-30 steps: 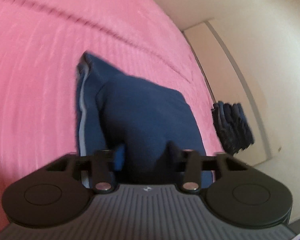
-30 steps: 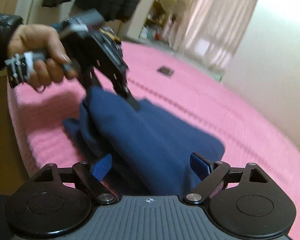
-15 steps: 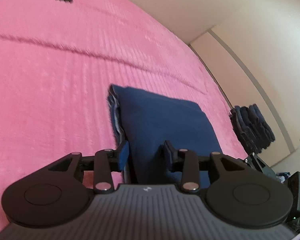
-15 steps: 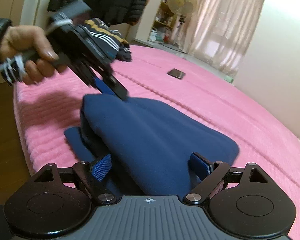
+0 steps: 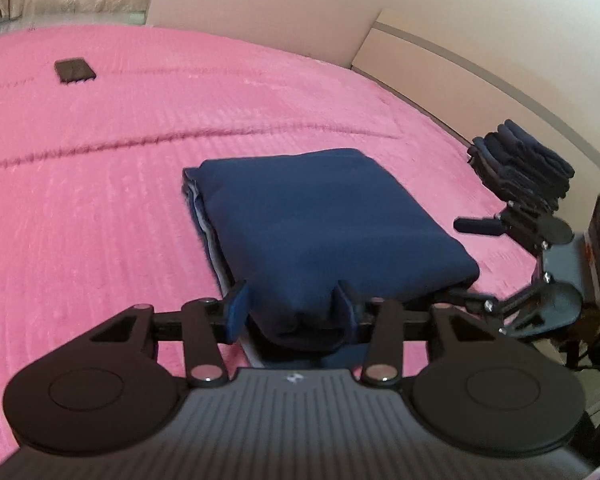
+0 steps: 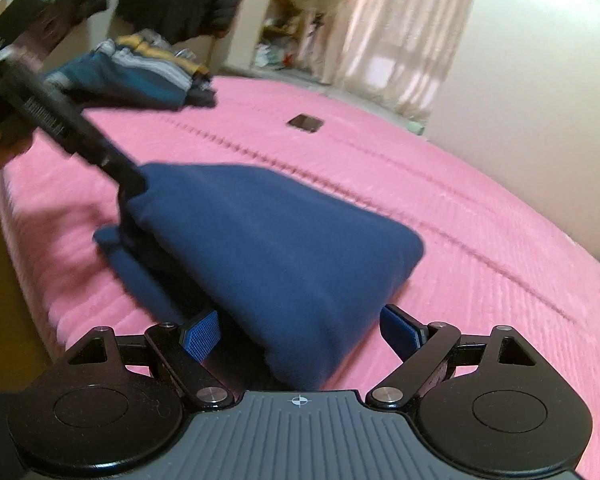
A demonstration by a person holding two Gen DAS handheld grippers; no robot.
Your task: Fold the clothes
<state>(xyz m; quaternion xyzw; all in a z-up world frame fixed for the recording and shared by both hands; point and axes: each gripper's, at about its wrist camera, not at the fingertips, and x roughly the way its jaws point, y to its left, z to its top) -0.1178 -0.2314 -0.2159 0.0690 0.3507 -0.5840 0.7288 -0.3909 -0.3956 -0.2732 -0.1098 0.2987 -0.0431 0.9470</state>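
A folded navy garment [image 5: 312, 220] lies on the pink bed cover [image 5: 100, 200]. My left gripper [image 5: 290, 310] has a thick fold of the garment's near edge between its fingers; the pads still press on it while the jaws are opening. In the right wrist view the left gripper [image 6: 130, 196] holds that corner of the garment [image 6: 268, 240] slightly raised. My right gripper [image 6: 300, 332] is open wide, with another corner of the garment between its blue pads [image 6: 202, 334], not gripped. The right gripper [image 5: 468, 260] also shows at the garment's right edge in the left wrist view.
A stack of dark folded clothes [image 5: 520, 160] sits by the headboard [image 5: 440, 64]. A pile of striped clothes [image 6: 140, 68] lies at the bed's far corner. A small black flat object [image 6: 306, 122] rests mid-bed. The bed's edge [image 6: 24, 264] drops to a wooden floor.
The garment, lifted and bunched a second ago, now lies flatter and folded. My left gripper has drawn back to its near edge, rolled level and widened. The right gripper has barely moved.
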